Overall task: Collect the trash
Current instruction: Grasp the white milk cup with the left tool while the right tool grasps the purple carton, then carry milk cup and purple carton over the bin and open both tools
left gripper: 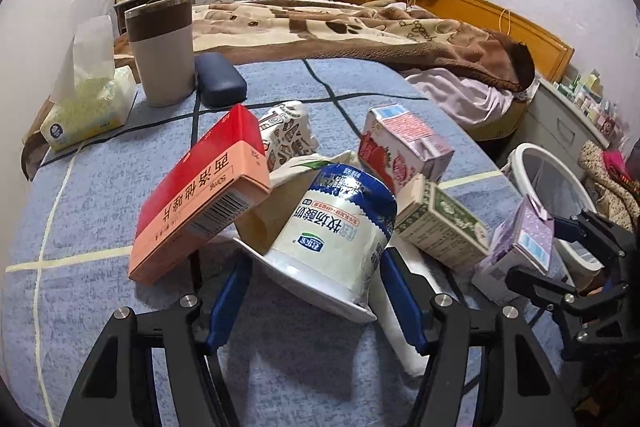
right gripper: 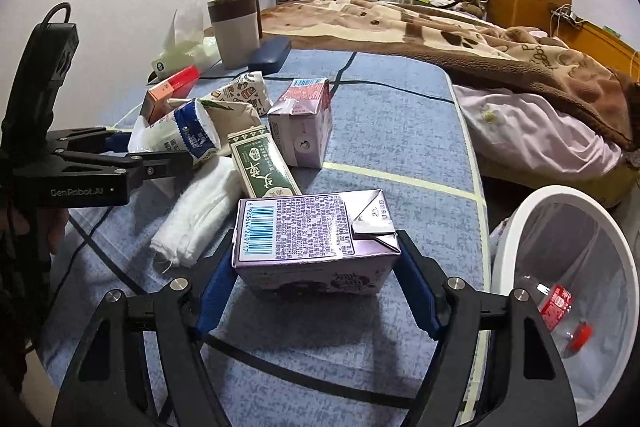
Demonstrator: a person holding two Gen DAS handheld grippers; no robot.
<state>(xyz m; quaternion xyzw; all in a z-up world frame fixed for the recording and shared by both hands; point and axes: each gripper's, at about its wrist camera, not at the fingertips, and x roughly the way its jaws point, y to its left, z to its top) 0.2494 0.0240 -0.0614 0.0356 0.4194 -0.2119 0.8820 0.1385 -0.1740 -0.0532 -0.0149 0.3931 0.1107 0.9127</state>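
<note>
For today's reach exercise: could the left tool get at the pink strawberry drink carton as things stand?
Probably not directly: the left tool straddles the white yoghurt cup, which lies between it and the pink strawberry drink carton.

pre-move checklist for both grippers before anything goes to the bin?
1. Purple carton between the right hand-held gripper fingers: ok, centred between them.
2. Right grip closed on the carton: cannot tell; the pads sit at its sides, contact unclear.
3. Yogurt cup between the left hand-held gripper fingers: ok, lying tilted.
4. Left grip closed on the cup: not ok; gaps show on both sides.
5. Red box clear of the cup: not ok; it leans over the pile right beside it and may shift.
6. White bin open and free: ok; only a plastic bottle shows inside.
</note>
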